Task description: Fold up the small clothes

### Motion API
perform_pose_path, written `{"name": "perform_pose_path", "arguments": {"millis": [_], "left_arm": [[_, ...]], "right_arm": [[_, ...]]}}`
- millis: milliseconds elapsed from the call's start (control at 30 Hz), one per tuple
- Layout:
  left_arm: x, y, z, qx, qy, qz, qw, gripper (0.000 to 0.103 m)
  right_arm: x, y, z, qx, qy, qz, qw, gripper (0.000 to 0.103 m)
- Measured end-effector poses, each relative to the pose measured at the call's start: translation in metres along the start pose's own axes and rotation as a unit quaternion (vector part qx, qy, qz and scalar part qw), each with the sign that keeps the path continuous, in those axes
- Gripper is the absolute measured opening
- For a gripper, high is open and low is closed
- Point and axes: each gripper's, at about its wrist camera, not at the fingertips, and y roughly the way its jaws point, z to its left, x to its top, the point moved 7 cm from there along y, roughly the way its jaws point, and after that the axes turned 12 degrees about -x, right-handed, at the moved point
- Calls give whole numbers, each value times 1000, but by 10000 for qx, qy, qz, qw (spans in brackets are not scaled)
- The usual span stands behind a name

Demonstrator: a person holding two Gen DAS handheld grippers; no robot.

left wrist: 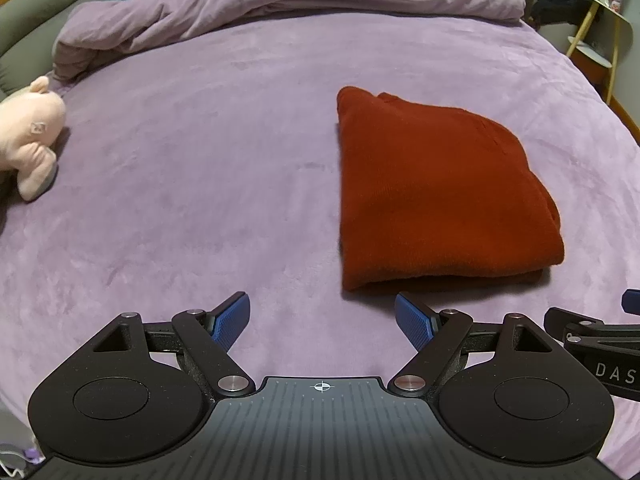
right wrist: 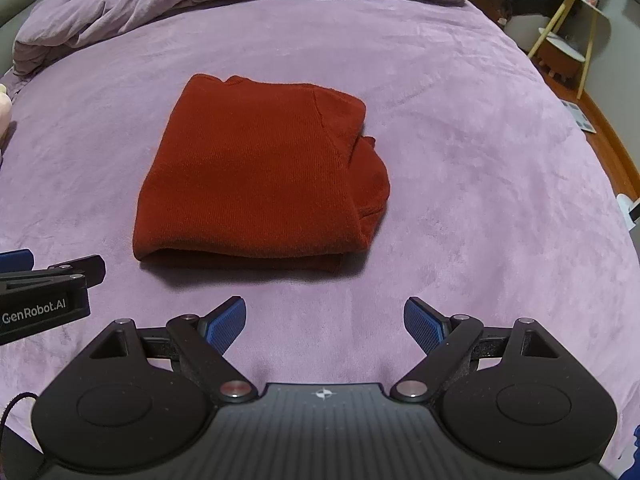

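Observation:
A rust-red knit garment [left wrist: 436,196] lies folded into a thick rectangle on the purple bed [left wrist: 200,184]. It also shows in the right wrist view [right wrist: 260,176], with a sleeve edge bulging at its right side. My left gripper [left wrist: 322,320] is open and empty, hovering just short of the garment's near edge, left of its middle. My right gripper [right wrist: 325,324] is open and empty, hovering short of the garment's near right corner. Each gripper shows at the edge of the other's view.
A rumpled purple duvet [left wrist: 280,4] is piled along the far side of the bed. A pink plush toy [left wrist: 28,136] lies at the left edge. A yellow-legged side table [right wrist: 572,24] with dark clothing stands beyond the bed's far right corner.

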Motion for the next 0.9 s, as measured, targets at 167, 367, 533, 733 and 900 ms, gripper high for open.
{"name": "perform_pose_path", "arguments": {"millis": [167,367,533,733,900], "left_arm": [[1,0,0,-15,0,10,10000,85],[1,1,0,-45,-22,28,10000,85],[1,1,0,-39,-28,29,10000,85],[1,2,0,-25,-49,12,10000,85],[1,3,-1,-40,-41,11,10000,85]], "right_arm": [[1,0,0,-2,12,-8,10000,87],[2,-1,0,-1,0,-29,10000,87],[2,-1,1,8,-18,-33,10000,87],[2,-2,1,10,-26,-48,10000,87],[3,-2,2,12,-23,-71,10000,87]]}}
